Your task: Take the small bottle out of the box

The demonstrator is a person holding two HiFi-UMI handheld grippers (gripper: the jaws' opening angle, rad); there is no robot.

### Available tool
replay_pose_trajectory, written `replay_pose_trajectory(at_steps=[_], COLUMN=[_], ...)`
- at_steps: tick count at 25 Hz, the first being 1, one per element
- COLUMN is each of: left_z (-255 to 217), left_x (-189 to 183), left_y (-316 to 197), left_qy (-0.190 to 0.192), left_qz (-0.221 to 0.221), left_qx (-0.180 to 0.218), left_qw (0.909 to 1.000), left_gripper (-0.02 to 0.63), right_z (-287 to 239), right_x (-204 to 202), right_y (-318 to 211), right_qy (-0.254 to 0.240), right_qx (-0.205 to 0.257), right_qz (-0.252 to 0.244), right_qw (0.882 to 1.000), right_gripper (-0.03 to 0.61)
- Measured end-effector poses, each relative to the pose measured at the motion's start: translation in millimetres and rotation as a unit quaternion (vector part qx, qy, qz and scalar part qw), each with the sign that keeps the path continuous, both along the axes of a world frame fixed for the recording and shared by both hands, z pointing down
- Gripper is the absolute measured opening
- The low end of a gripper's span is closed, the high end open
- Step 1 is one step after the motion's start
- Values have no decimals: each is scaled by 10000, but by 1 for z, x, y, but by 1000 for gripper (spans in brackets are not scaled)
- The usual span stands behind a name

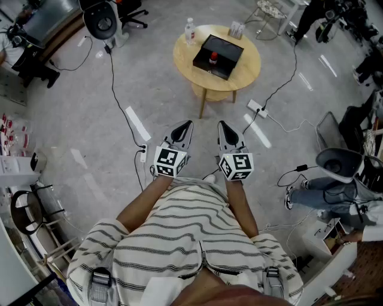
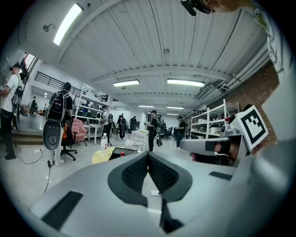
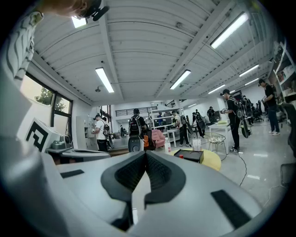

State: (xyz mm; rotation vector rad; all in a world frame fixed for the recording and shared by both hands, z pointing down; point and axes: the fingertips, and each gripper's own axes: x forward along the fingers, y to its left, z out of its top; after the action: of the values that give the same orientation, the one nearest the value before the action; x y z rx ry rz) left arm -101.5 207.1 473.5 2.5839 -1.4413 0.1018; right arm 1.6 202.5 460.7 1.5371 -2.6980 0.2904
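A black open box (image 1: 218, 56) lies on a round wooden table (image 1: 185, 60) some way ahead of me. Inside it stands a small bottle with a red cap (image 1: 213, 58). Both grippers are held close to my body, well short of the table. My left gripper (image 1: 187, 125) is shut with nothing in it, and my right gripper (image 1: 222, 125) is shut and empty too. In the left gripper view the box (image 2: 121, 152) and the bottle's red cap (image 2: 122, 153) show small beyond the closed jaws. The right gripper view shows the box (image 3: 192, 155) on the table (image 3: 210, 159).
A clear water bottle (image 1: 190, 30) and a small holder (image 1: 237, 28) stand on the table's far side. Cables and a power strip (image 1: 257, 108) cross the floor near the table. Chairs, a wire stool (image 1: 268, 9), people and shelving ring the room.
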Motion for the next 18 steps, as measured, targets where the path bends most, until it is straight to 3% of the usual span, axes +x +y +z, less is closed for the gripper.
replay_pose_trajectory(at_steps=[18], left_z=[10], left_x=[51], left_y=[-19], left_qy=[-174], left_qz=[11], left_qx=[-21], left_qw=[9998], left_gripper=[21], right_z=[6], right_x=[39], right_y=[-25], right_qy=[-28], right_qx=[18], right_qz=[-184], right_qw=[9998], right_gripper=[18])
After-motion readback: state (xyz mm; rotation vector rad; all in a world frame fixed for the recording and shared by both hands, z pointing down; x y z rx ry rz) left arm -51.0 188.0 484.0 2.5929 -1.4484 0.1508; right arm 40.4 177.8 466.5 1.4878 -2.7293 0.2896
